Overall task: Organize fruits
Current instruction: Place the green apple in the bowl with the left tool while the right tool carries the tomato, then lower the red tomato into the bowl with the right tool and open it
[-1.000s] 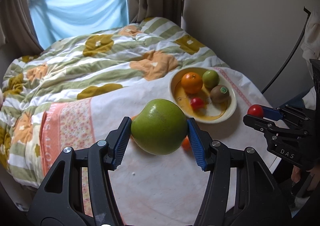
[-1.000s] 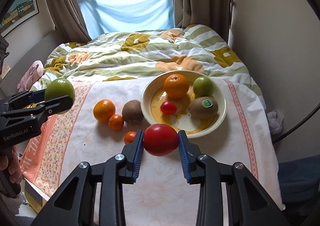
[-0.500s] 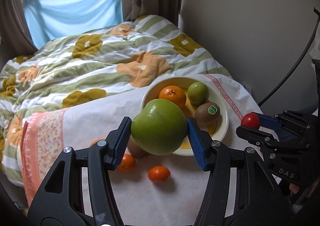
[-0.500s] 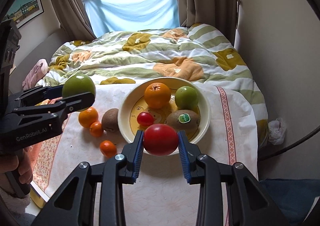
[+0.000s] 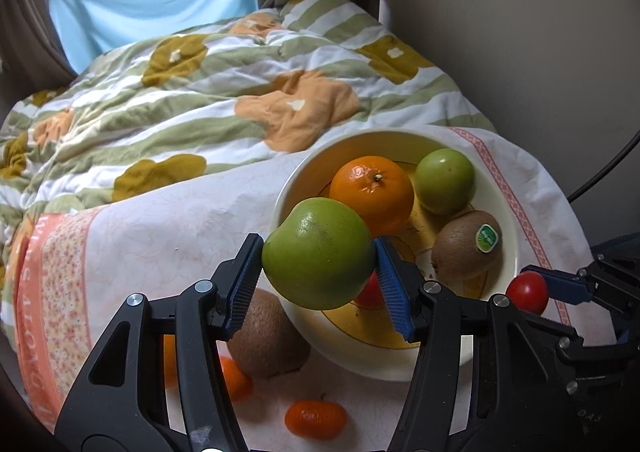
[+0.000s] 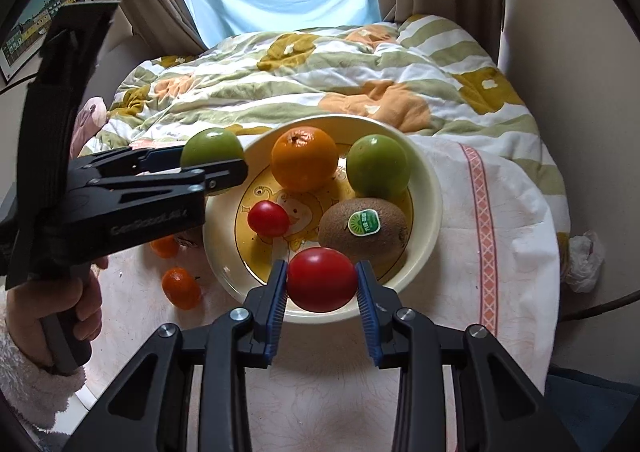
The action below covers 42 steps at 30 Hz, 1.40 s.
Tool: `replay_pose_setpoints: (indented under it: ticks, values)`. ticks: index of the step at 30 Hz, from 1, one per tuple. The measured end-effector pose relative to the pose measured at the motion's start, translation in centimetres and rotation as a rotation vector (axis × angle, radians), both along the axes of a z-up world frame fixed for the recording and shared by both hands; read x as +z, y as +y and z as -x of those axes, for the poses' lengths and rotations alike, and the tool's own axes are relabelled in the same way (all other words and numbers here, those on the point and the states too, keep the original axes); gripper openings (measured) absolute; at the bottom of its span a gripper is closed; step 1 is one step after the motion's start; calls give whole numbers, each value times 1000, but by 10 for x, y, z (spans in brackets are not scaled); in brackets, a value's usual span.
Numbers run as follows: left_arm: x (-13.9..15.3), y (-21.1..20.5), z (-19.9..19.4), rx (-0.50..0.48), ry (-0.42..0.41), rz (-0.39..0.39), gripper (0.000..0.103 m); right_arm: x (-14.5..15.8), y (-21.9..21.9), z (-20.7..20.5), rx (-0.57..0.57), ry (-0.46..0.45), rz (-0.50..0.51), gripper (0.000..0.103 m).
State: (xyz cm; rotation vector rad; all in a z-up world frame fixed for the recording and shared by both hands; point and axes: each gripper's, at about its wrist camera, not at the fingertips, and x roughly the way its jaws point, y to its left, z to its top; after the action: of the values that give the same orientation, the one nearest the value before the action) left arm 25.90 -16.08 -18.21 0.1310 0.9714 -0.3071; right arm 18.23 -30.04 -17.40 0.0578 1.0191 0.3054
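Left-wrist view shows your left gripper [image 5: 320, 272] clamped on the green apple [image 5: 318, 252], carried above the near-left rim of the bowl [image 5: 516, 252] so it can drop in beside the orange [image 5: 372, 192]. Your right gripper [image 6: 321, 284] squeezes a red tomato [image 6: 322, 278] over the near rim (same purpose). Both have closed in on the bowl since a second ago; loose fruit now lies behind the left fingers

Bare bowl [image 6: 424, 248] floor between small tomato [image 6: 268, 218] and kiwi [image 6: 363, 229].
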Motion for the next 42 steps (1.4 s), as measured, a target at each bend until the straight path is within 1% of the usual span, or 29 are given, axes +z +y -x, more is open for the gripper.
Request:
replay_pose_setpoints:
  ticks: [6, 8, 9, 10, 11, 13, 16, 20, 29, 33, 36, 42]
  values:
    - [-11, -5, -7, -3, 18, -24, 60, -9, -1, -4, 8, 17, -9, 32]
    - [-8, -5, -6, -13, 9, -8, 71, -9, -2, -4, 6, 19, -9, 32]
    - [-6, -5, -5, -13, -1, -11, 93, -9, -3, -4, 3, 20, -9, 32]
    - [-2, -5, -4, -12, -21, -17, 103, -9, -3, -4, 0, 19, -9, 32]
    - [4, -4, -1, -13, -47, -12, 103, -9, -4, -3, -3, 19, -10, 31]
    - [13, -2, 2, -27, -66, 2, 103, -7, -6, -3, -12, 18, -11, 31]
    - [22, 1, 4, -29, -76, -7, 103, -5, -8, -2, -22, 15, -9, 31]
    - [35, 12, 9, -18, -81, 15, 103, 2, -8, -1, -30, 1, -1, 31]
    - [60, 32, 35, 12, -104, 26, 103, 22, -3, -4, -17, -34, -5, 31]
    - [66, 40, 46, 28, -112, 17, 103, 24, 6, -7, 11, -38, 7, 31]
    - [67, 48, 54, 43, -109, 27, 103, 20, 11, -9, 26, -35, 4, 31]
    - [55, 59, 67, 74, -86, 13, 103, 2, 21, -14, 52, -11, 5, 31]
